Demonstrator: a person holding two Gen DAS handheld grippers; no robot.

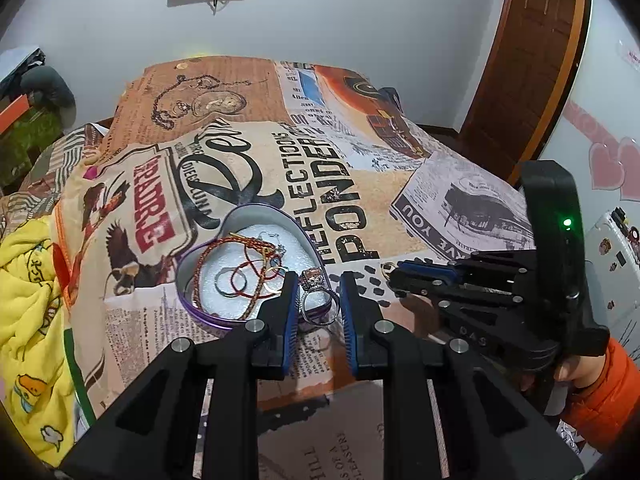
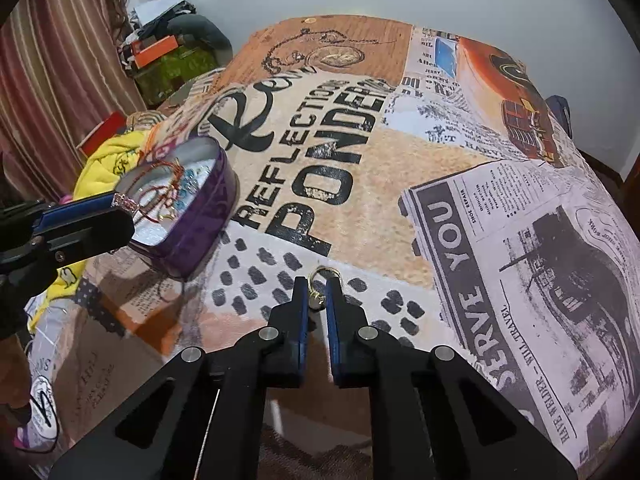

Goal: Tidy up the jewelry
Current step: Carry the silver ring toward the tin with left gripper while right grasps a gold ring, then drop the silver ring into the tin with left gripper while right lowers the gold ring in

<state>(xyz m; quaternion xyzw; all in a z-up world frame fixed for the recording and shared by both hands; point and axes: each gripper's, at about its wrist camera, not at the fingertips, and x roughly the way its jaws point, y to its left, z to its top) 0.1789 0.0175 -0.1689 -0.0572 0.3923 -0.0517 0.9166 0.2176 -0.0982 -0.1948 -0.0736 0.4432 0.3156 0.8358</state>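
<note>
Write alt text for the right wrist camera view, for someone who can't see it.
The right gripper is shut on a small gold ring resting on a newspaper-print bedspread. At left, the left gripper holds a stone-set silver ring over a purple heart-shaped tin holding red cords and rings.

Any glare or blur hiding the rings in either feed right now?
Left wrist view: silver ring sharp between the left tool's pads, tin evenly lit, edges bent by fisheye. Right wrist view: gold ring small but clear, tin's contents soft and glinting.
</note>
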